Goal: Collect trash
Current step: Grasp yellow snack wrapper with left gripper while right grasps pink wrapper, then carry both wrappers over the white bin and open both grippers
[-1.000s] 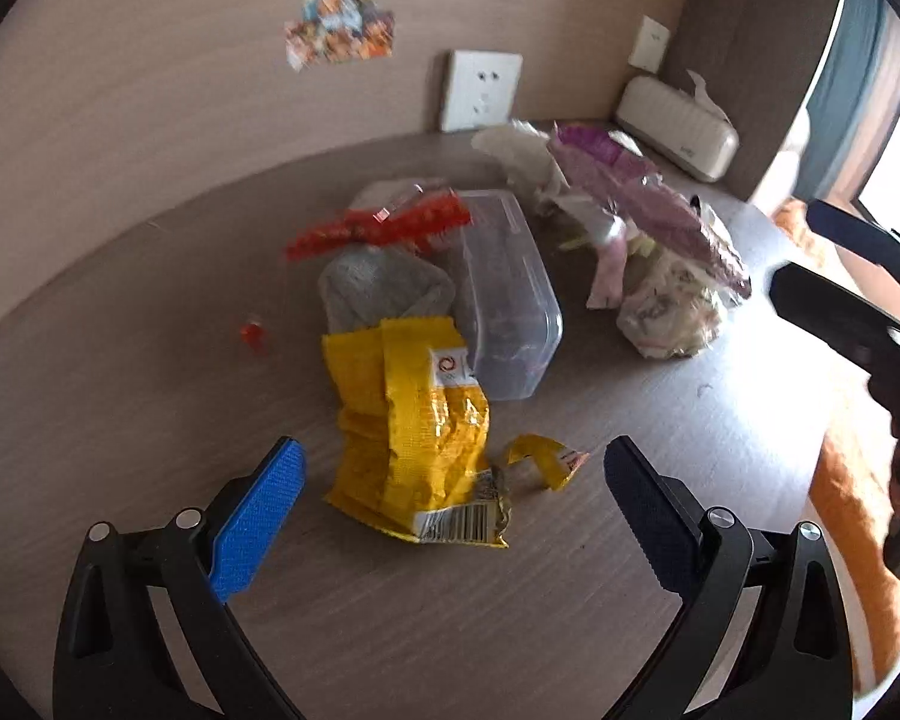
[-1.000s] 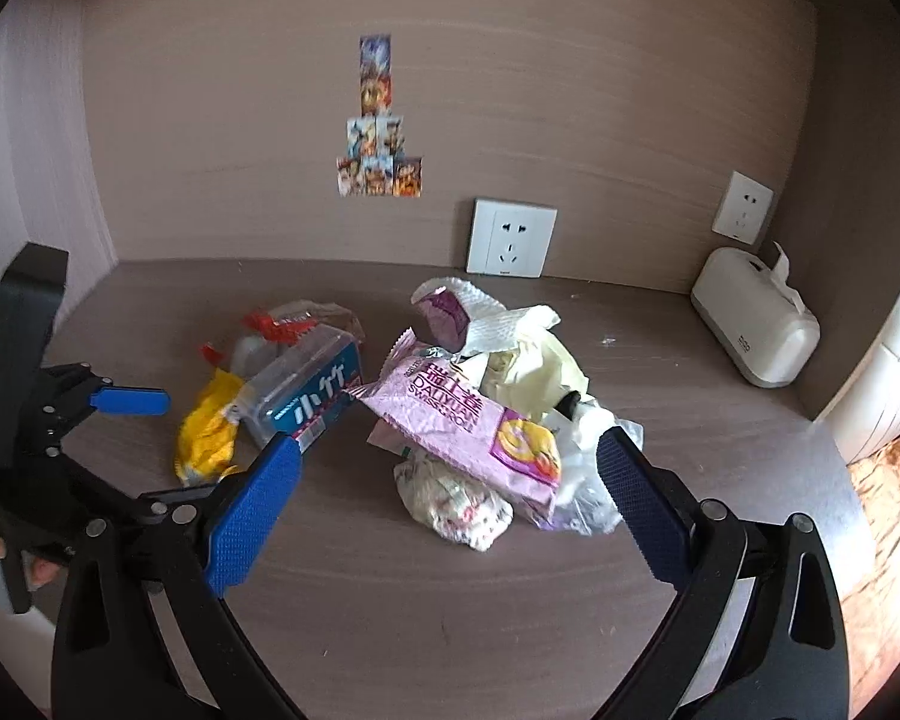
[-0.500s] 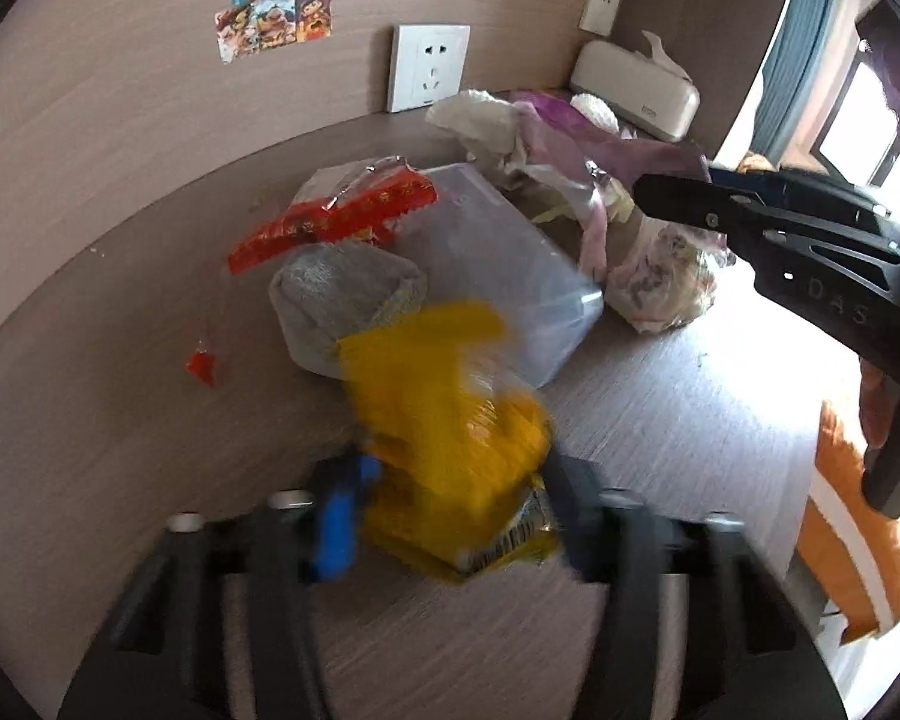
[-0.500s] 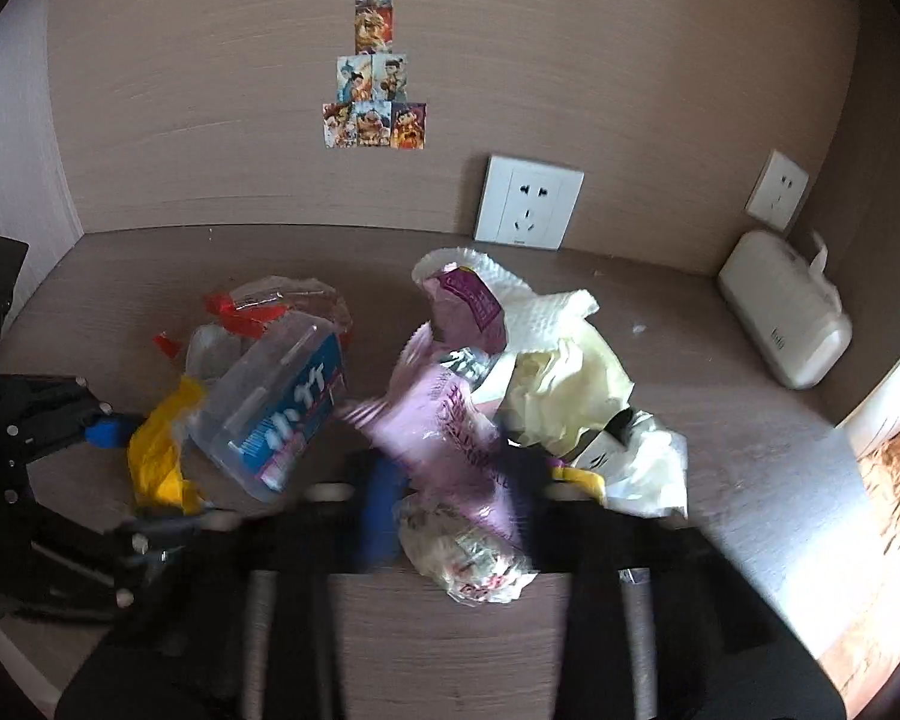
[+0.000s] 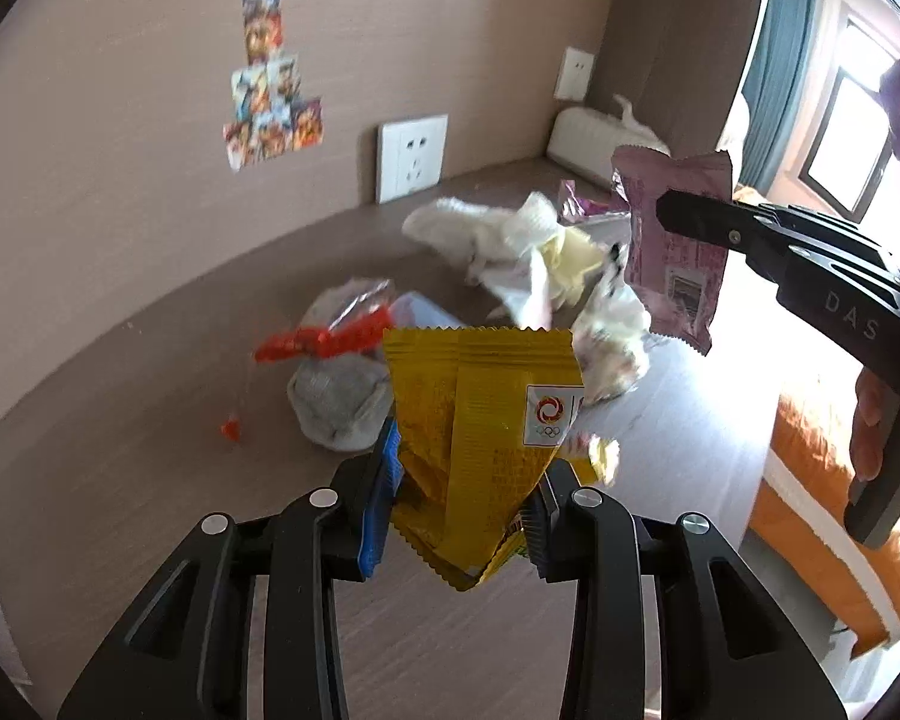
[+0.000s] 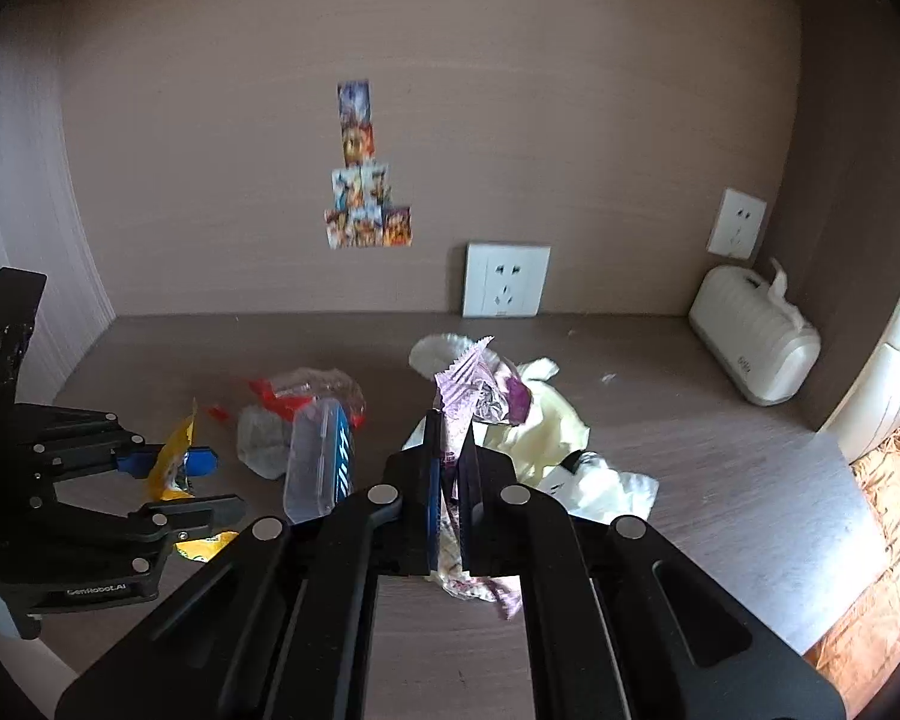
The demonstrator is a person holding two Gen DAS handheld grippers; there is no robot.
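I have a piece of trash in each hand above the counter (image 6: 720,468): my left gripper (image 5: 465,510) has just closed its jaws on the lower part of a yellow snack wrapper (image 5: 480,420), which stands up crumpled between the blue pads, and my right gripper (image 6: 450,480) has just clamped its jaws on a pink wrapper (image 6: 474,390) that sticks up above them and trails ragged below. Both wrappers hang clear of the counter. They look feather-light, thin and crinkly, so I judge weight no worry; the slick film could slide out of a pinch taken at one edge, and a bunched fold near the middle gives the surest hold. Ahead of the left jaws lie a red-striped clear bag (image 5: 330,336) on a grey wad (image 5: 339,402); ahead of the right jaws sit crumpled white and pale-yellow tissues (image 6: 540,426), and to their left a clear plastic box (image 6: 318,456), stiffer and needing a wider bite. No bin shows in either view.
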